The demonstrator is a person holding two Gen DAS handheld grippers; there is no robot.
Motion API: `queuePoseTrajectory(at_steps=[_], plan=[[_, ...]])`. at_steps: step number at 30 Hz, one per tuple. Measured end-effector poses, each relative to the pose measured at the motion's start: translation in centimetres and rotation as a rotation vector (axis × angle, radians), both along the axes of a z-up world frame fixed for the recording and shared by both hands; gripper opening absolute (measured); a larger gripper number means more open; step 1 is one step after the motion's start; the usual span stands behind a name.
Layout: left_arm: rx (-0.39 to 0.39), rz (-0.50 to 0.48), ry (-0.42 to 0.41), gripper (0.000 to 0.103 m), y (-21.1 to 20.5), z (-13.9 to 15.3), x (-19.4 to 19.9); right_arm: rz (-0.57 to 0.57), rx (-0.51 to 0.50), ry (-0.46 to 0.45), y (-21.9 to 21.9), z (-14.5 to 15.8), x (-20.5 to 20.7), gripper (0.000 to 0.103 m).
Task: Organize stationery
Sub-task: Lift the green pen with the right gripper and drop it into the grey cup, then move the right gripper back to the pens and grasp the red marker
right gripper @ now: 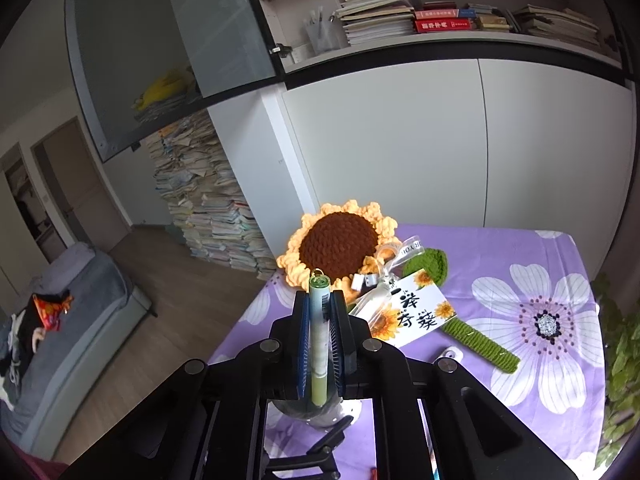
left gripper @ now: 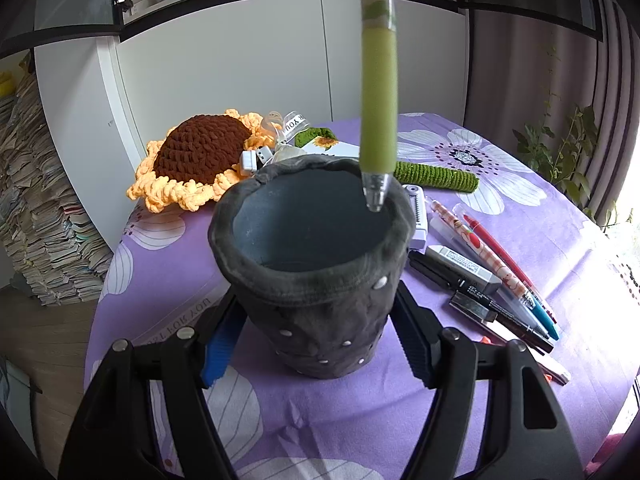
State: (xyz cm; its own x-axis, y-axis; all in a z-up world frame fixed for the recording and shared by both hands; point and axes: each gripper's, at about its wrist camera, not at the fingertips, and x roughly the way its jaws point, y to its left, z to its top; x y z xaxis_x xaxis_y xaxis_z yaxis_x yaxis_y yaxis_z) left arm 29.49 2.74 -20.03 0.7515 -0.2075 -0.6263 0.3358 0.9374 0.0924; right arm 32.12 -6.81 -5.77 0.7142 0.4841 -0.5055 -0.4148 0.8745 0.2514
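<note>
From the left wrist camera, a stack of papers (left gripper: 44,208) stands on the floor at the far left, beside the white cabinet (left gripper: 240,80). On the bench (left gripper: 320,420), covered in a purple flowered cloth, a crocheted sunflower (left gripper: 196,156) lies at the back left, its green stem (left gripper: 436,174) running off to the right. In the middle stands a dark grey fabric pen holder (left gripper: 320,280), upright and open-topped. The left gripper (left gripper: 316,340) has its jaws set around the holder's lower body, one blue-padded finger on each side, pressing against the fabric. A green pen (left gripper: 378,92) hangs upright, its clear tip just above the holder's right rim. To the right of the holder lies a row of stationery: a white correction tape (left gripper: 416,216), an eraser (left gripper: 464,270), a patterned pen (left gripper: 480,252) and a red pen (left gripper: 500,252), with dark pens (left gripper: 500,316) nearer.

From the right wrist camera, the right gripper (right gripper: 320,336) has its jaws pinching the green pen (right gripper: 320,336) upright between blue pads (right gripper: 304,344), the pen's cap end pointing away from the lens. Beyond it lie the sunflower (right gripper: 338,242) and a printed card (right gripper: 416,316).
</note>
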Motion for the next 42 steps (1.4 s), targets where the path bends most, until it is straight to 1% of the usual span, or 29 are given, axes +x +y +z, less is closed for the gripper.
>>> queuePoseTrajectory(at_steps=[5,8,11,16,23,27,32,35,37,39,42], plan=[[0.002,0.001,-0.001,0.07,0.0,0.0,0.0,0.003,0.014,-0.011,0.3,0.1,0.2,0.011],[0.005,0.0,-0.002,0.07,0.0,0.0,0.0,-0.007,-0.012,-0.034,0.8,-0.4,0.3,0.011],[0.004,0.0,-0.002,0.07,0.0,0.0,0.0,0.003,-0.068,-0.057,1.7,-1.6,0.3,0.011],[0.002,-0.002,0.005,0.07,0.0,-0.1,0.1,0.026,-0.103,-0.019,2.0,-4.1,0.4,0.011],[0.002,0.0,0.011,0.071,0.1,-0.1,0.2,0.03,-0.06,0.08,1.0,-5.8,1.1,0.011],[0.004,0.005,0.007,0.071,0.1,-0.1,0.1,0.026,-0.043,0.106,0.6,-6.0,1.0,0.011],[-0.003,0.01,0.012,0.07,0.3,-0.1,0.2,0.007,-0.015,0.096,-1.3,-5.3,-0.4,0.012],[-0.004,0.01,0.013,0.07,0.4,-0.1,0.3,-0.052,-0.021,0.072,-3.6,-4.9,-1.2,0.014],[-0.004,0.01,0.012,0.07,0.4,-0.1,0.3,-0.141,-0.066,0.113,-5.5,-5.7,-0.8,0.014],[-0.003,0.01,0.012,0.071,0.4,-0.1,0.3,-0.225,-0.093,0.211,-7.5,-7.5,0.2,0.014],[-0.001,0.014,0.011,0.071,0.5,-0.1,0.4,-0.302,-0.094,0.364,-10.0,-10.8,1.5,0.014]])
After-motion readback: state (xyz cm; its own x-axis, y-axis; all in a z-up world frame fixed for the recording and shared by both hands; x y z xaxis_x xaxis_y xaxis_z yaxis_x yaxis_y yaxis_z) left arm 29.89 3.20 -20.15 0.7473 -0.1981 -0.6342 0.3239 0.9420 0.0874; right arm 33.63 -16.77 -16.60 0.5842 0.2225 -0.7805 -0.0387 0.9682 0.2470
